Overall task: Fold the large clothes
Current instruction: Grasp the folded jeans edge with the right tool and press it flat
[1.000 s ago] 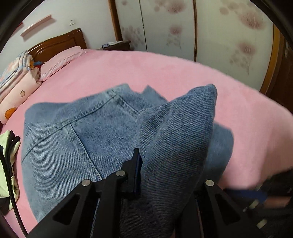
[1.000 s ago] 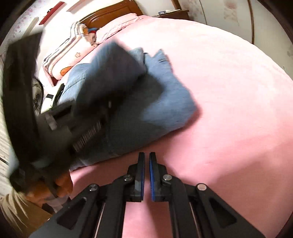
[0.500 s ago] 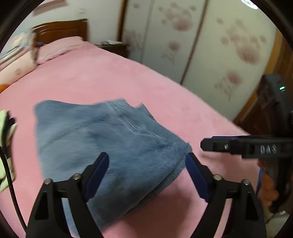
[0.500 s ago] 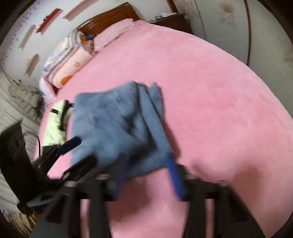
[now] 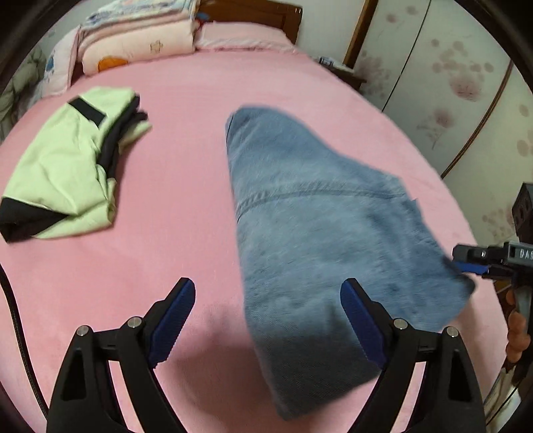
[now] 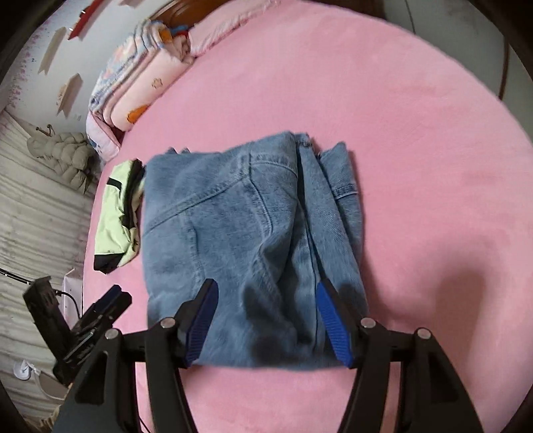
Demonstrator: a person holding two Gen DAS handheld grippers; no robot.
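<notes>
A pink bed (image 6: 416, 150) fills both views, with stacked pillows (image 6: 140, 80) and a wooden headboard (image 5: 263, 15) at its far end. The folded jeans (image 6: 246, 233) lie in a compact bundle on the bed. Beside the jeans, toward the pillows, sits a folded light-green and black jacket (image 5: 66, 163), close to the jeans but apart. The right gripper (image 6: 266, 319) hovers over the near edge of the jeans, jaws spread wide, holding nothing. The left gripper (image 5: 268, 316) is likewise wide open at the jeans' side edge, empty.
</notes>
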